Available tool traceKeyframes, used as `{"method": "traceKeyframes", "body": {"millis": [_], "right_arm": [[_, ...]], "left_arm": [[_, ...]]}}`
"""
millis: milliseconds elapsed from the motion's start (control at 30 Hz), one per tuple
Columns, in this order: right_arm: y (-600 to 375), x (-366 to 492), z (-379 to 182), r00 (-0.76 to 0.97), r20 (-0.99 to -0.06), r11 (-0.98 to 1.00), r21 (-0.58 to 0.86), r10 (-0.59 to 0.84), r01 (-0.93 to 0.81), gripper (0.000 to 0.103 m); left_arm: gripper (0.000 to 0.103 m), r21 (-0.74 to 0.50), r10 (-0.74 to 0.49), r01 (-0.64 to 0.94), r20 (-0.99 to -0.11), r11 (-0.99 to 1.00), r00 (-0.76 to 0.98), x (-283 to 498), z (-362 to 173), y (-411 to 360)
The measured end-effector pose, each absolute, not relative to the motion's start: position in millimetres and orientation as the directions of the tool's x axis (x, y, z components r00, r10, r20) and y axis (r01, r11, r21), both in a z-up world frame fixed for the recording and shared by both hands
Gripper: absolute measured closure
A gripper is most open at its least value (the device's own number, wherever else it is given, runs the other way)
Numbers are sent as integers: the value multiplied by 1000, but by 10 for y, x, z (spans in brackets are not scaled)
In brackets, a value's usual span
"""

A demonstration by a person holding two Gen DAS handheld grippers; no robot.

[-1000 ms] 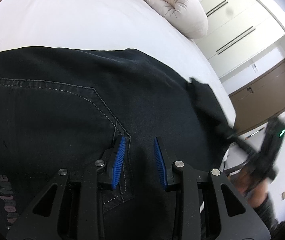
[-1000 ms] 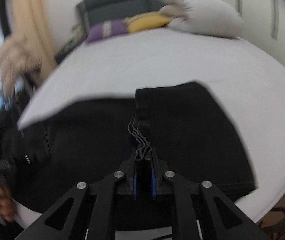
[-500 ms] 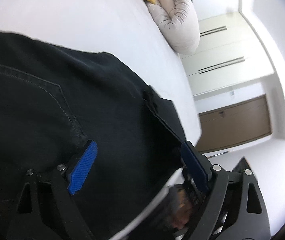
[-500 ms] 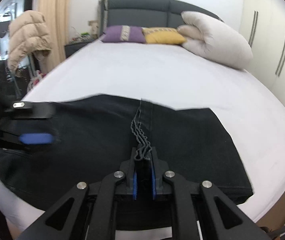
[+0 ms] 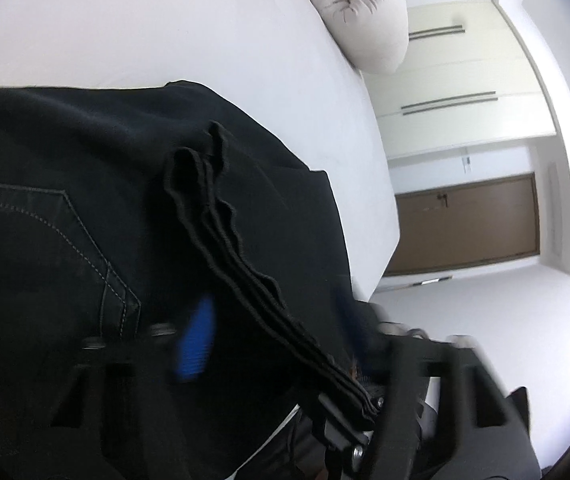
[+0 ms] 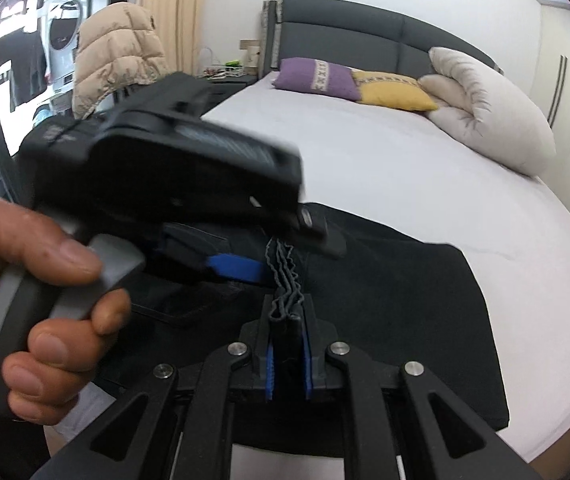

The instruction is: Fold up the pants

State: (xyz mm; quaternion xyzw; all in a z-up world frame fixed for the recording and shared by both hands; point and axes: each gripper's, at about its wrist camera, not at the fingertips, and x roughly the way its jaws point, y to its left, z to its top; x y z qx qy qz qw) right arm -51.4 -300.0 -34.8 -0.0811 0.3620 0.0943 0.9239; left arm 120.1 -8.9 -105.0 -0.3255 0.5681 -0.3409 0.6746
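— What has your right gripper [image 6: 287, 354] got?

— Its blue pads are closed nearly together on a bunched stack of hem edges of the black pants [image 6: 397, 292], which stick up between the jaws in wavy layers.

— And the left one?

— My left gripper [image 5: 275, 332] is spread wide, one blue pad [image 5: 197, 344] on either side of that same raised ridge of fabric, gripping nothing. From the right wrist view I can see my left hand [image 6: 33, 312] wrapped round its grey handle, with one blue pad just beside the ridge.

— Where are the pants lying?

— Flat on the white bed [image 6: 385, 160], near its foot edge, pocket stitching showing on the left part. A purple pillow [image 6: 317, 78], a yellow pillow [image 6: 393, 88] and a rolled pale duvet [image 6: 489, 108] sit up by the headboard
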Motion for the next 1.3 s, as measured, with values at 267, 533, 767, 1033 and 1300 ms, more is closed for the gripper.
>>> {"method": "traceKeyframes", "body": {"millis": [267, 533, 767, 1033, 1300], "right_arm": [[-2814, -474, -439, 702, -702, 960, -99, 121, -264, 91], [-2766, -388, -585, 669, -733, 952, -103, 123, -288, 91], [-2748, -377, -804, 563, -800, 939, -2, 205, -345, 51], [-3308, -506, -560, 456, -761, 874, 303, 462, -380, 57], [-5050, 116, -524, 502, -607, 737, 669, 617, -97, 59]], "left_arm": [[81, -791, -797, 108, -587, 602, 143, 1185, -1014, 37], [81, -766, -763, 58, -625, 640, 166, 1127, -1223, 204], [81, -721, -697, 12, -666, 693, 266, 1020, -1242, 491], [81, -610, -651, 229, -695, 758, 304, 1031, -750, 82], [81, -559, -629, 311, -750, 769, 204, 751, -1173, -450]]}}
